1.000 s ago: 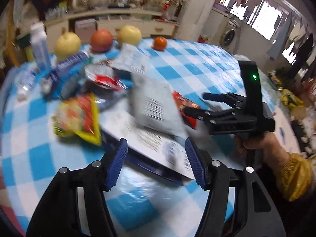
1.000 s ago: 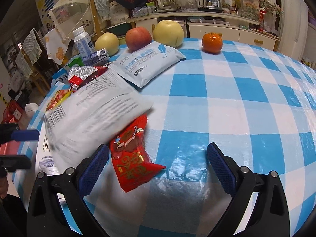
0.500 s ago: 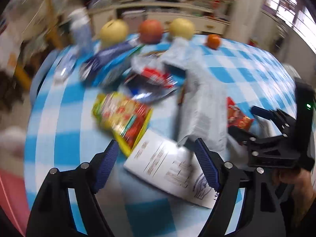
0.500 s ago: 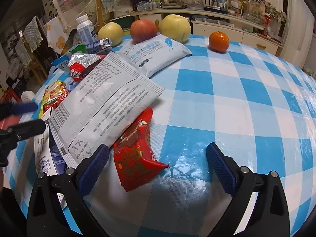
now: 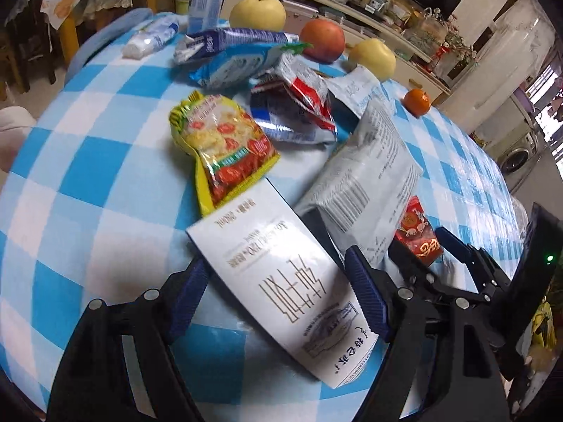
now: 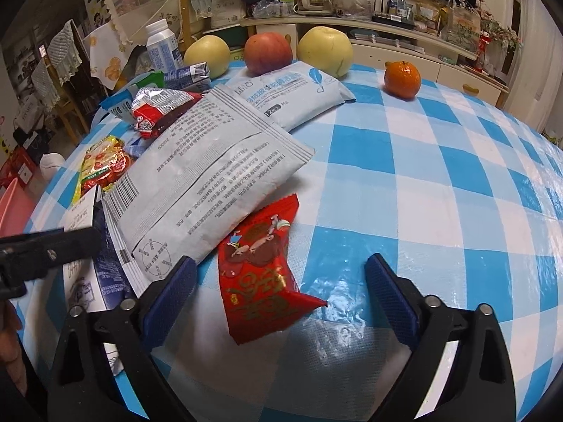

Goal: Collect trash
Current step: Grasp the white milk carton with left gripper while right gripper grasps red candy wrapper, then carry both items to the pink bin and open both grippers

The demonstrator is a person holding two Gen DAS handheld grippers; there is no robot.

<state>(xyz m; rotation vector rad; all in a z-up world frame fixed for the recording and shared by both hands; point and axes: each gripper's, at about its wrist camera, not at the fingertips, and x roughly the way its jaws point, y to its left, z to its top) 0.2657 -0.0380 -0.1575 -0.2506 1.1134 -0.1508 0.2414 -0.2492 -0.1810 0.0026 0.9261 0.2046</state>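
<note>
L gripper (image 5: 278, 292) w/ blue-padded black fingers is being held spread wide, nothing pinched; the flat white printed carton (image 5: 281, 277) is lying between its pads on the blue/white checked plastic tablecloth (image 5: 98, 161). R gripper (image 6: 278, 292) is likewise being held spread, empty, w/ the crumpled red foil snack wrapper (image 6: 262, 267) lying on the cloth between its fingers, closer to the left pad. Large grey printed pouch (image 6: 207, 183) is resting across the wrapper's top edge and the carton's far corner. Yellow/red snack packet (image 5: 221, 147) is sitting just beyond the carton, overlapping its far end. Red/silver crumpled bag (image 5: 295, 105) and pale blue wipes pack (image 6: 292, 95) are lying further back. Fruit is being seen at the far table edge: two yellow pears (image 6: 325, 54), red apple (image 6: 269, 52), small orange mandarin (image 6: 403, 79). White plastic bottle (image 6: 162, 49) is standing upright at far left.
</note>
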